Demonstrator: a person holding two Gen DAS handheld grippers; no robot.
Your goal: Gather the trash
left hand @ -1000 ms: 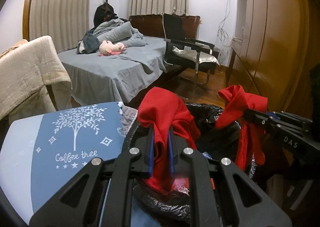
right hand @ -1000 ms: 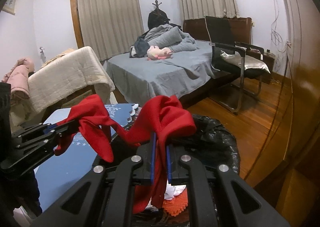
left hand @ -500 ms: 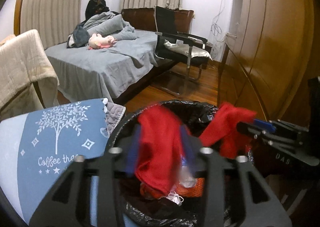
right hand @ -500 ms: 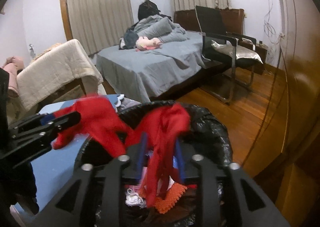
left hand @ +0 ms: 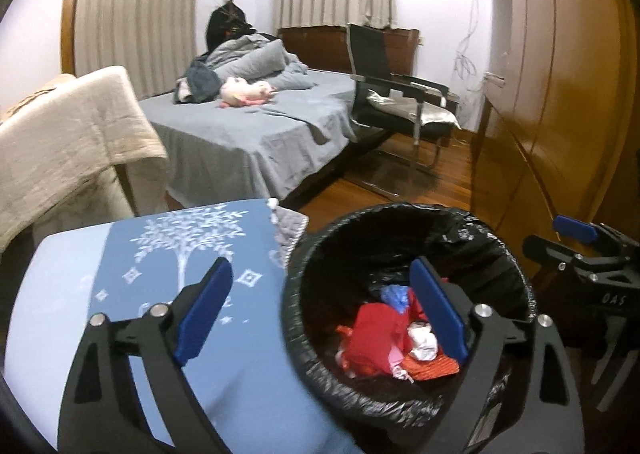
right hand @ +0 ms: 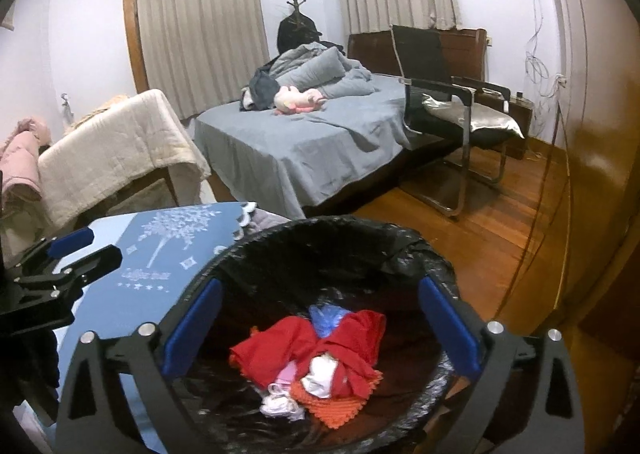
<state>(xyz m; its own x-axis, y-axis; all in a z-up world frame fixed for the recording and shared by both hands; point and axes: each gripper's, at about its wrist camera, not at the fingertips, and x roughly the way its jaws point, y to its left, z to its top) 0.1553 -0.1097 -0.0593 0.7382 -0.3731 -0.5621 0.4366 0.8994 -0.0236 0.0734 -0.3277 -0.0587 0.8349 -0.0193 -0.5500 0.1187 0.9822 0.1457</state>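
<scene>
Poised above a black-lined trash bin (right hand: 340, 238), both sets of fingers spread wide and gripping nothing: left gripper (left hand: 320, 314) straddling the bin's near rim, right gripper (right hand: 320, 328) centred over the opening. Lying inside on the heap, a crumpled red cloth (right hand: 308, 350), joined by an orange knitted piece (right hand: 336, 408), white scraps (right hand: 280, 406) and a bit of blue plastic (right hand: 326, 314). Judged the tail of a drop-off, with that load delivered and the search for more rubbish next; likely calls for lifting both tools clear of the liner without snagging it, then turning toward wherever litter remains. Just beside the bin, a counter under a blue tree-print cloth (left hand: 168, 254), showing no obvious rubbish on the visible part. Beyond, a grey bed (right hand: 304, 141) and a black chair (right hand: 444, 93). Hidden: the bin's depth and lower contents, the floor around its base, the counter's near edge behind the tools. Lettering on the cloth too soft to read.
</scene>
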